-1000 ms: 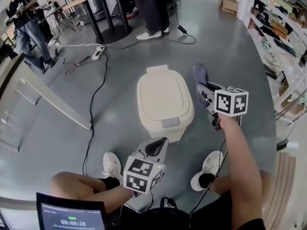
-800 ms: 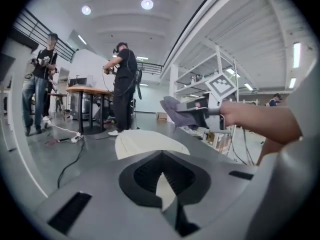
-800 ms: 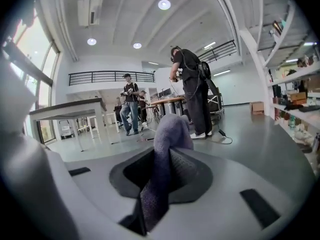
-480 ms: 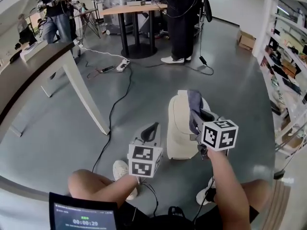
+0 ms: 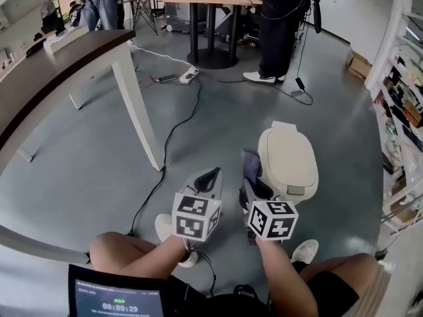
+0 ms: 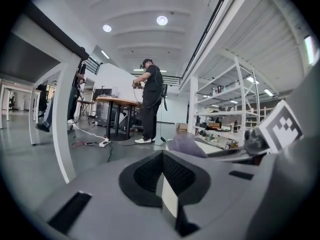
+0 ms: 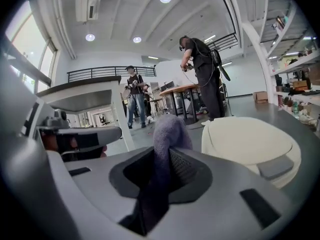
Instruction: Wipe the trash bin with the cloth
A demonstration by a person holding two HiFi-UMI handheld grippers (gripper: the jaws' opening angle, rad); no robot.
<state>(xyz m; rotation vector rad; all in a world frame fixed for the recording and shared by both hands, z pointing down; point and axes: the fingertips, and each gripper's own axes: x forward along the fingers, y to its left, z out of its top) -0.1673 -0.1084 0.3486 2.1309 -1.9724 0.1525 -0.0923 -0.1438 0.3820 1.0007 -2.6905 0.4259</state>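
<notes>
Grey floor (image 5: 198, 131) lies below; nearest, the left gripper (image 5: 208, 180) has its jaws together on nothing; just beside it, the right gripper (image 5: 254, 189) clamps the purple cloth (image 5: 250, 166), close at the left side of the cream trash bin (image 5: 289, 157).

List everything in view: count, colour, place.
trash bin: one, cream, on the floor right of centre, lid shut
cloth: one, grey-purple, in the right gripper, beside the bin's left side
desk: one, dark top and white legs, left
far table: one, wood top and black legs, back
power strip: one, white, on the floor with black cables
shelves: white, right edge
box: one, brown, far right floor
bystanders: at least two, dark tops, back
screen: one, black, bottom left
shoes: two, white
left gripper: grey, shut, empty
right gripper: grey, shut on the cloth
</notes>
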